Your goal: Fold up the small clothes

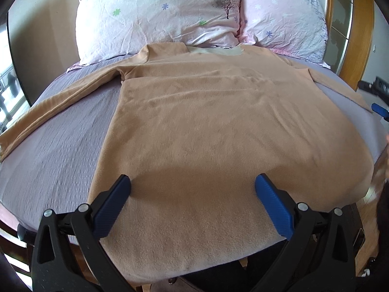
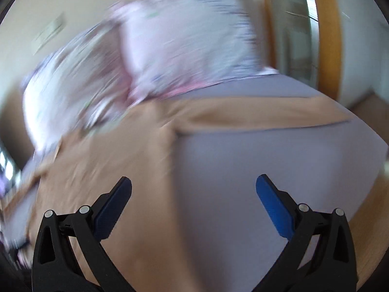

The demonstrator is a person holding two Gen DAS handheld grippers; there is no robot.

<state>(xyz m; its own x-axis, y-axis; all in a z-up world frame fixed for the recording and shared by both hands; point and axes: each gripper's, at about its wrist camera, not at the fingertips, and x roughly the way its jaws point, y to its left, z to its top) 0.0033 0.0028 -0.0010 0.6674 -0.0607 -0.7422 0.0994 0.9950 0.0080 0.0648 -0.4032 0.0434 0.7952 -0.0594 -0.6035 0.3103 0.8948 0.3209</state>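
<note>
A tan long-sleeved fleece top lies flat on the bed, collar toward the pillows, both sleeves spread out to the sides. My left gripper is open and empty above the top's hem. My right gripper is open and empty over the top's right edge and the bare sheet; its view is blurred by motion. The top fills the left of that view, and its right sleeve stretches across the middle. A blue fingertip of the right gripper shows at the right edge of the left wrist view.
The bed has a grey-lilac sheet. Two floral pillows lean at the head. A wooden headboard and frame stand at the right. The bed's near edge runs just under my left gripper.
</note>
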